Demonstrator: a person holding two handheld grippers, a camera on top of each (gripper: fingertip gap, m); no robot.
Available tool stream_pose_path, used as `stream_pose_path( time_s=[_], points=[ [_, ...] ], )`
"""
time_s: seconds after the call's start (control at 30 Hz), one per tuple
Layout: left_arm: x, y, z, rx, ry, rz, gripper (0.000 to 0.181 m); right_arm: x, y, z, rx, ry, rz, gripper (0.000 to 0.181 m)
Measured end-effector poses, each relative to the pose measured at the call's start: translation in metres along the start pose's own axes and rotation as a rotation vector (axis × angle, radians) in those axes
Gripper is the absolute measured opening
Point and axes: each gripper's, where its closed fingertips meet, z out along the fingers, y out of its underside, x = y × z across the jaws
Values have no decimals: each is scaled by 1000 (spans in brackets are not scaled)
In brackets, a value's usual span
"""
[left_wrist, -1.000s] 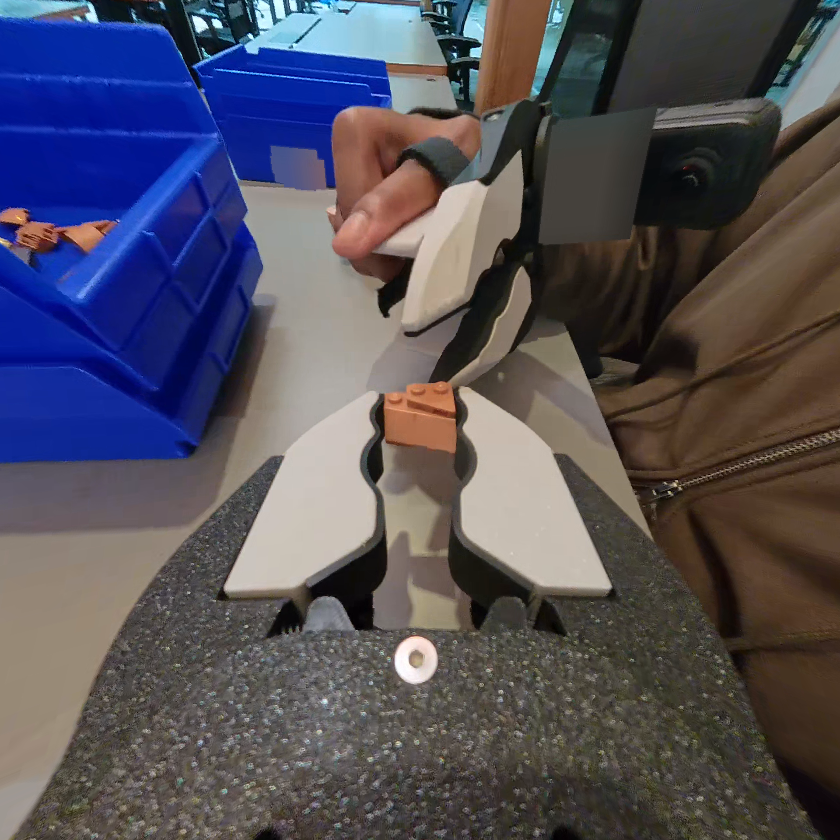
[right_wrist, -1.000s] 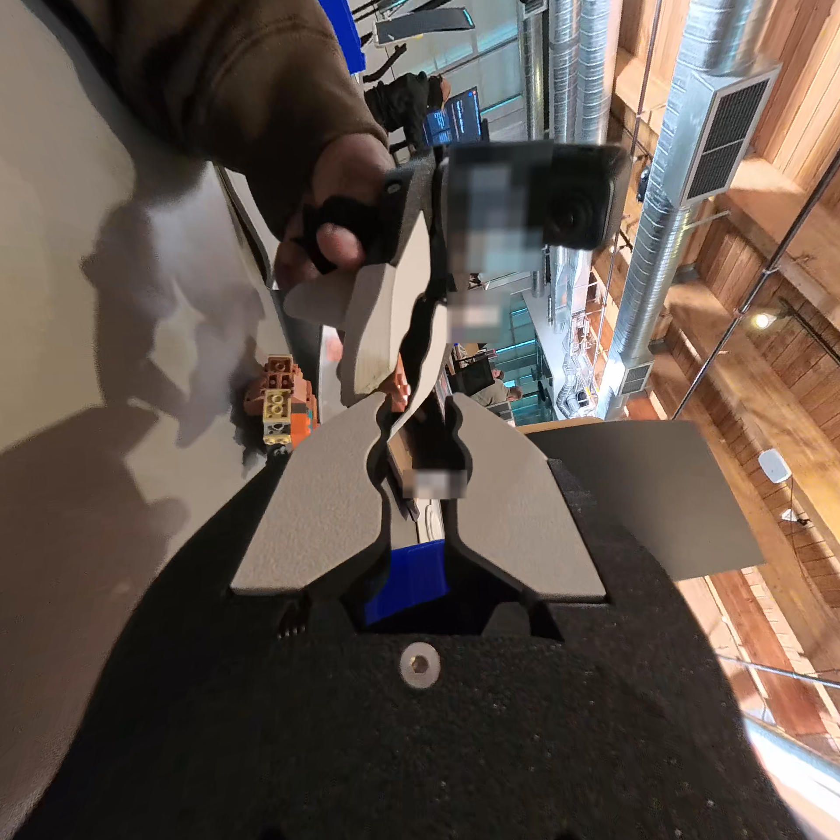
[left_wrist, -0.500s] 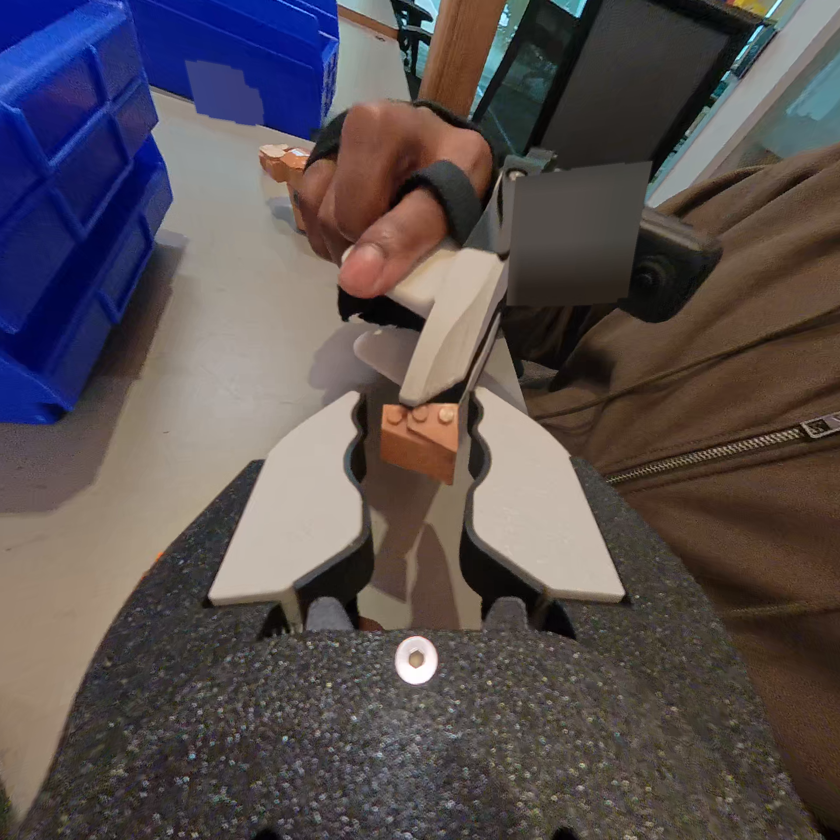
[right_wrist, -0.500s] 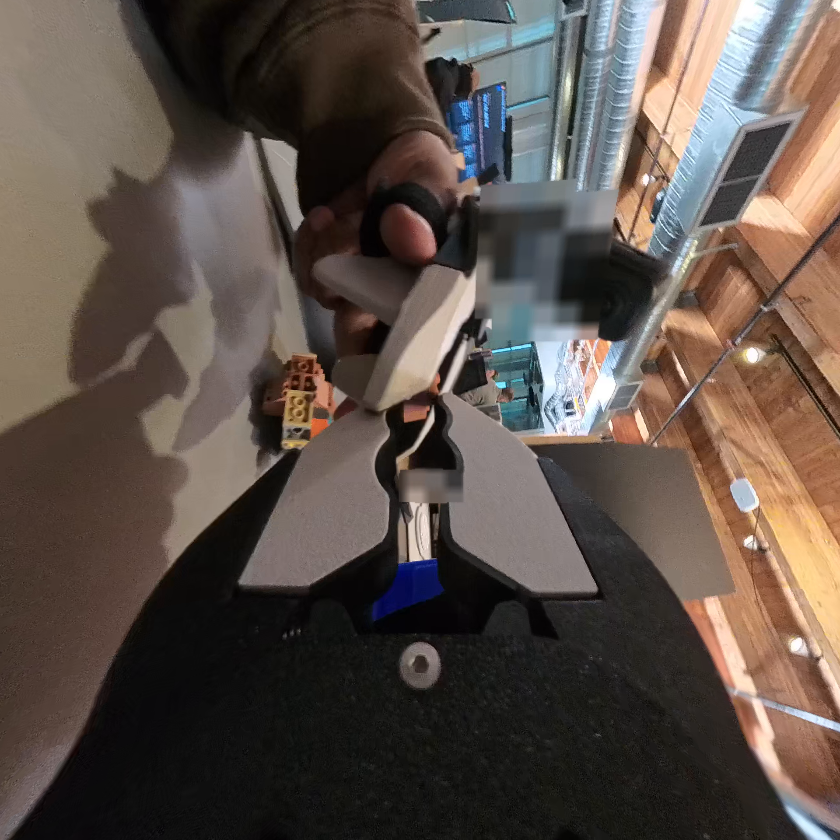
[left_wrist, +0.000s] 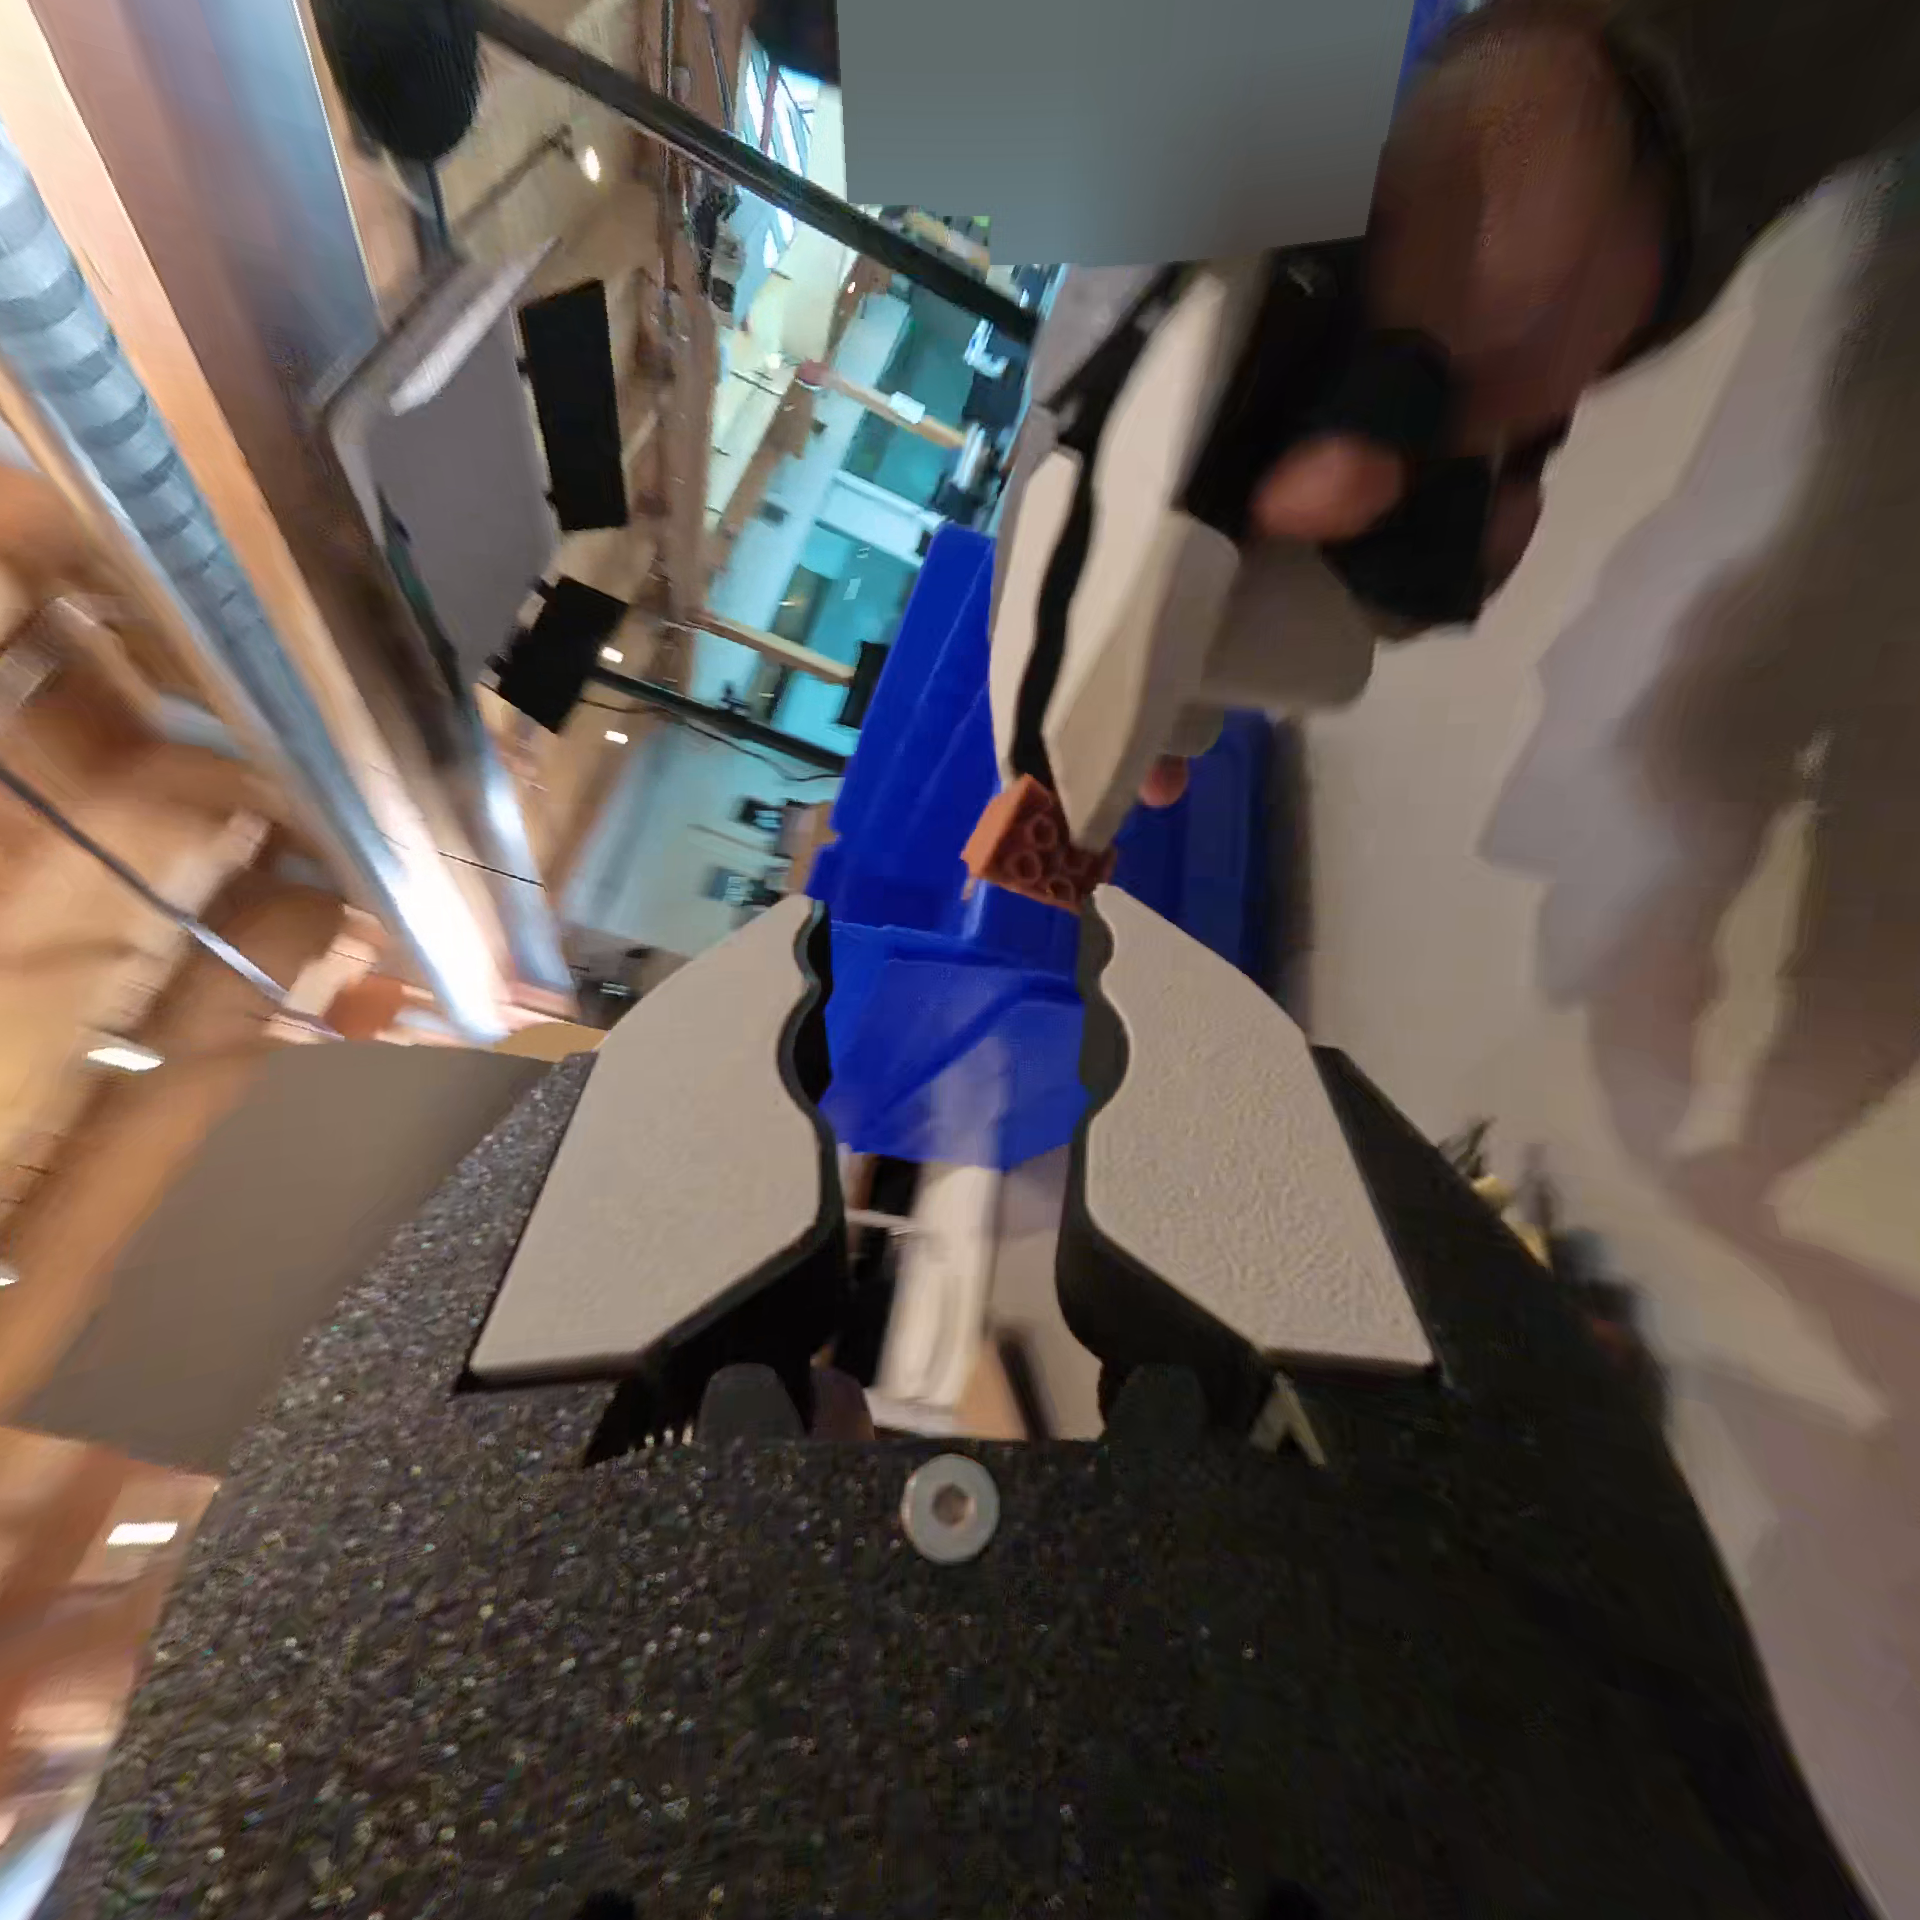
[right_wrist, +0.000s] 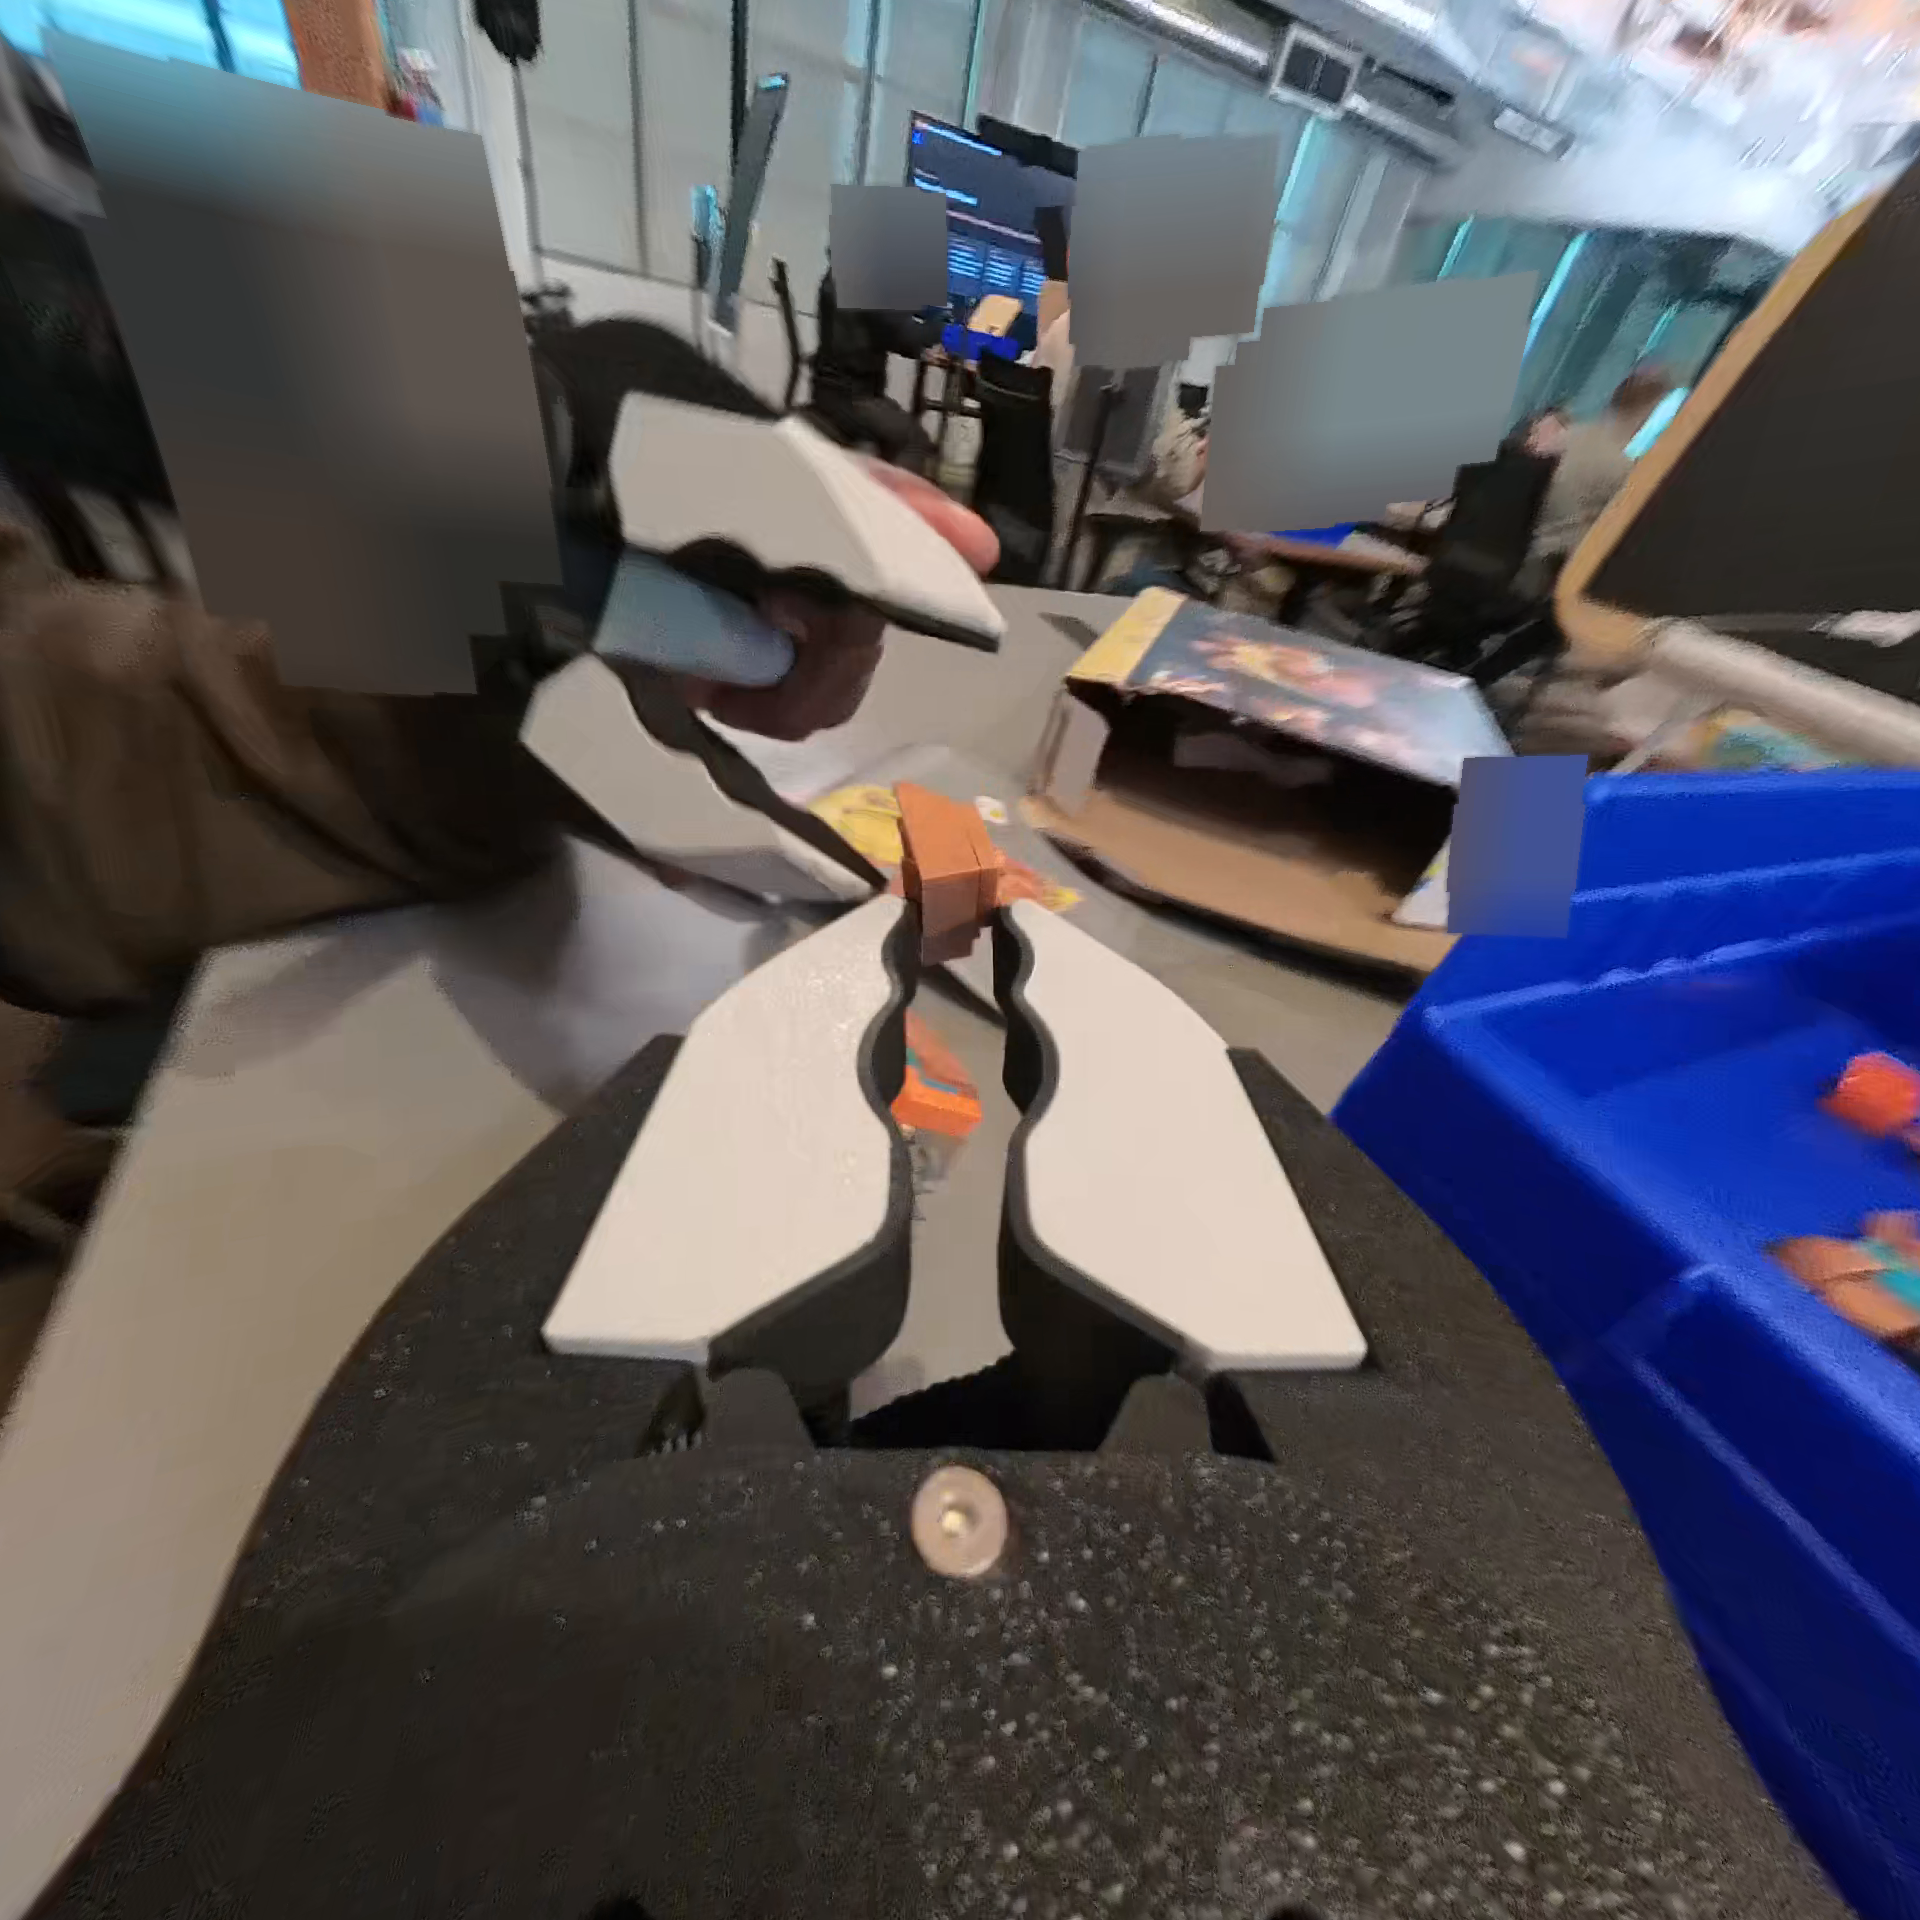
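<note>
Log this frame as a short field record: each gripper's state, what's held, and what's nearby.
left gripper: open, fingers wide apart, holding nothing
right gripper: shut on the brown brick, gripped at the fingertips
gripper relation: one left fingertip is close beside the brick; contact unclear
blue bin: to the right of the right gripper, with small orange-brown pieces inside, blurred
cardboard box: open, lying on the grey table beyond the brick
image quality: both views motion-blurred
</note>
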Motion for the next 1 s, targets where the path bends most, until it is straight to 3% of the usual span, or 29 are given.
stream_pose_path(
  time_s=[0.1,0.23,0.63,0.77,0.87,1.0],
  points=[
    [11,5,4,-48,-38,278,48,1,3,0,1,-79,197,13],
    [13,0,6,-39,-98,390,48,-1,7,1,-13,-150,350,13],
    [20,-2,14,-75,-151,529,28,-8,5,4,-24,-148,306,13],
    [10,-15,9,22,-164,291,27,-15,-8,-3,44,-198,235,15],
    [-2,-26,3,132,-134,-41,27,-19,-21,-11,113,-211,156,21],
    [-19,-30,0,242,-26,-602,27,-11,-32,-19,157,-55,-88,26]
  ],
)
